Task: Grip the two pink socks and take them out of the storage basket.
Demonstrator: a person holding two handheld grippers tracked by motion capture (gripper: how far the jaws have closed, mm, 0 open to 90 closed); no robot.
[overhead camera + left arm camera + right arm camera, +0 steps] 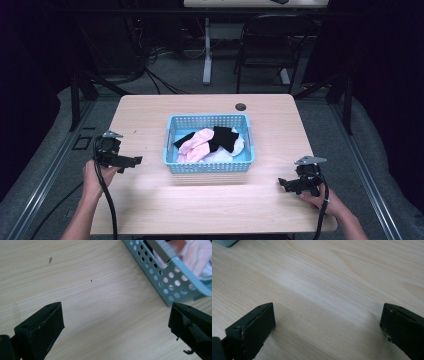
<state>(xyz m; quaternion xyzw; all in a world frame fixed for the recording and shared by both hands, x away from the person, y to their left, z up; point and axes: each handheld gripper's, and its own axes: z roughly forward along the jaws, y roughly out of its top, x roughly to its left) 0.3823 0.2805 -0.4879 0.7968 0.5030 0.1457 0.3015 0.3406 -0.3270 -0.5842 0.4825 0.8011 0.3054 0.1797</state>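
Currently, worktop [150,115]: a pale wood-grain surface with a small round cable hole [240,106] near its far edge.
Basket [210,165]: a light blue perforated plastic basket standing at the middle of the worktop, between the two grippers and a little farther from the person than either.
Basket contents: a pink cloth [195,145] lies toward the left, a black cloth [223,137] lies across the middle and right, and a white cloth [220,156] shows beneath them near the front wall; the pieces overlap in a loose pile.
Left gripper [134,161]: held in the person's left hand [91,176] over the worktop's left part, pointing toward the basket's left wall, near it but apart from it.
Left gripper state: released, jaws spread wide with nothing between them; in the left gripper view bare wood lies between the jaws and the basket's corner sits at upper right, just above the right jaw.
Right gripper [283,183]: held in the person's right hand [320,201] over the worktop's front right part, pointing left, apart from the basket.
Right gripper state: released, jaws wide apart and empty; the right gripper view shows bare wood between them and a sliver of the basket at the top left corner.
Cables: a black cable trails from each gripper back toward the person.
Surroundings: a black chair [267,45] and a desk leg [207,55] stand on the grey floor beyond the worktop.
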